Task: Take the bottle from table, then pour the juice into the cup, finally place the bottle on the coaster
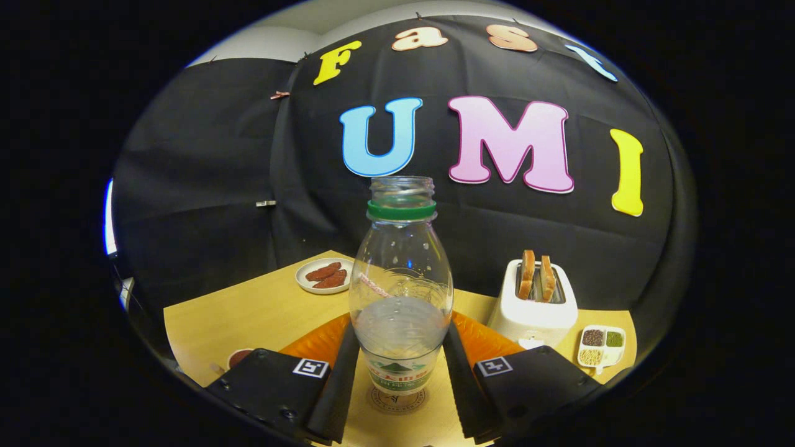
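In the gripper view, the gripper (400,372) holds the bottle (400,292) between both fingers, upright, just over the round coaster (397,400) at the table's (248,316) near edge. The placing step appears to be in hand; next the bottle likely needs lowering straight down before release.

coaster (397,400): largely covered by the bottle (400,292) standing on it, print too small to be read | orange mat (484,338): mostly hidden behind bottle and fingers (338,385) | small dish (239,357): partly covered by the gripper (400,388) body, contents not made out | bottle label: blurred
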A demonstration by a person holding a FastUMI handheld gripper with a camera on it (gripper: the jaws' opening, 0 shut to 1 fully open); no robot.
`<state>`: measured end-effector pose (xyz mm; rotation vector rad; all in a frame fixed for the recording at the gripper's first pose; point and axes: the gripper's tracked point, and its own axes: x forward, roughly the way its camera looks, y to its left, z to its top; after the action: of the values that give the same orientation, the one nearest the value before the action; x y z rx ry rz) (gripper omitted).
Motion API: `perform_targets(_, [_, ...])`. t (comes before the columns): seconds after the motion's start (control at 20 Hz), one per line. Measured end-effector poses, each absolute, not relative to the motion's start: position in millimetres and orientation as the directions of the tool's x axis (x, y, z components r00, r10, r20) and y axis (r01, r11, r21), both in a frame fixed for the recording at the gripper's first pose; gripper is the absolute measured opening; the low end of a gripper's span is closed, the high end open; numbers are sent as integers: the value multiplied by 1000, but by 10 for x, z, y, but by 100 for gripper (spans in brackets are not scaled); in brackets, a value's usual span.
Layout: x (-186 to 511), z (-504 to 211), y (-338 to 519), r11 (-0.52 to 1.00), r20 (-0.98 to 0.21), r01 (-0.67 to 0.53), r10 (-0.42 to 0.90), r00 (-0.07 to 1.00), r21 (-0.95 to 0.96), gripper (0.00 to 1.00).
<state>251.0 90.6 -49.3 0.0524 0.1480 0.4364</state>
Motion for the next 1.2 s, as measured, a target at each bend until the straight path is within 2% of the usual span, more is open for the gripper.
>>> perform_targets(0.55, [2670,-1195,1117,893,-175,-438,449,876,101,72])
perform_targets(0.9, [2687,-1392,1093,897,-208,-424,441,873,126,72])
perform_targets(1.2, [2640,-1394,1102,896,-192,-435,443,876,85,73])
